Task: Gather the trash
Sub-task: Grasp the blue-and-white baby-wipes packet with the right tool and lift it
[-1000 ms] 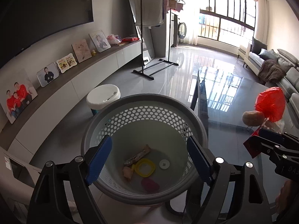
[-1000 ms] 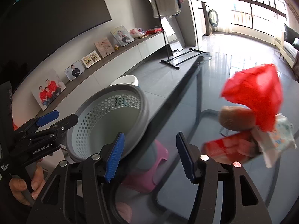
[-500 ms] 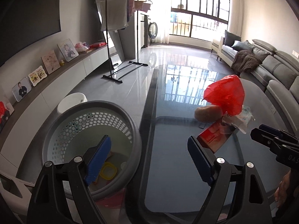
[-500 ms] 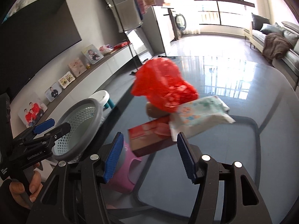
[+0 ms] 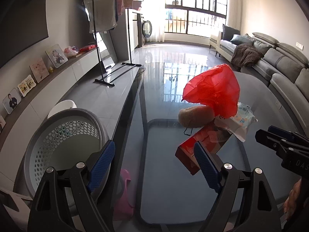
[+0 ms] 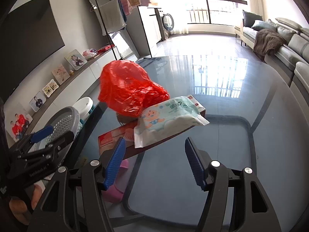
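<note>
Both the left gripper (image 5: 154, 164) and right gripper (image 6: 153, 164) are spread apart, holding nothing. A red plastic bag (image 6: 129, 89) lies at 12 o'clock on the glass table (image 6: 251, 100). The perforated basket (image 5: 63, 141) sits at 9 o'clock.

Sunlight pours through tall barred windows (image 5: 195, 22) onto a glossy grey floor (image 5: 173, 52). A grey sofa (image 5: 285, 65) lines the right wall; opposite, framed photos (image 5: 57, 56) stand on a low cabinet (image 5: 58, 81) beside a clothes rack (image 5: 108, 29).

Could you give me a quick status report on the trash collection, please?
Left gripper and right gripper open, empty. Red bag, wipes pack, red box on glass table. Basket left, path clear.
</note>
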Available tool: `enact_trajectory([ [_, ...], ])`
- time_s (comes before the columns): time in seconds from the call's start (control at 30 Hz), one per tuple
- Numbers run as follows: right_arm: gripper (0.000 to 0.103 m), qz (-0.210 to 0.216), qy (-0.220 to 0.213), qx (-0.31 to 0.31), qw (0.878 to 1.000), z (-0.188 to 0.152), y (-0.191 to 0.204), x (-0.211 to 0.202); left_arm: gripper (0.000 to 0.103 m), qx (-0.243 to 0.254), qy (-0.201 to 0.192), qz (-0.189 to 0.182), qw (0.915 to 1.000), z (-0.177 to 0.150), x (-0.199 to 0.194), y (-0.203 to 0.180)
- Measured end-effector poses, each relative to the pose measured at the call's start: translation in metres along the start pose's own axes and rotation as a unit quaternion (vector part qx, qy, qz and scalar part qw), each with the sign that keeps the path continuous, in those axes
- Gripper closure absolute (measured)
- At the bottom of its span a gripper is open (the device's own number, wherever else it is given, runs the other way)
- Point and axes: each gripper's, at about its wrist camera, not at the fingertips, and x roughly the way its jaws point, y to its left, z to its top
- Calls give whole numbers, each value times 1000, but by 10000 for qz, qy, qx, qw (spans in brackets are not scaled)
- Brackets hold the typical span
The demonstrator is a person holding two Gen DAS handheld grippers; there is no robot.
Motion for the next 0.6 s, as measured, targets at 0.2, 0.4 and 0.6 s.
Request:
enact_trajectory([
  [0.2, 42, -129, 124, 88, 9998, 0, 2, 10, 21, -37, 89, -13, 10000, -2, 9, 5],
  [0.4, 42, -164, 340, 150, 9992, 1, 19, 29, 21, -60, 50, 61, 10000, -2, 9, 8],
  [0.6, 42, -311, 473, 478, 9973, 8, 22, 47, 21, -85, 90, 39, 9999, -3, 10, 9],
])
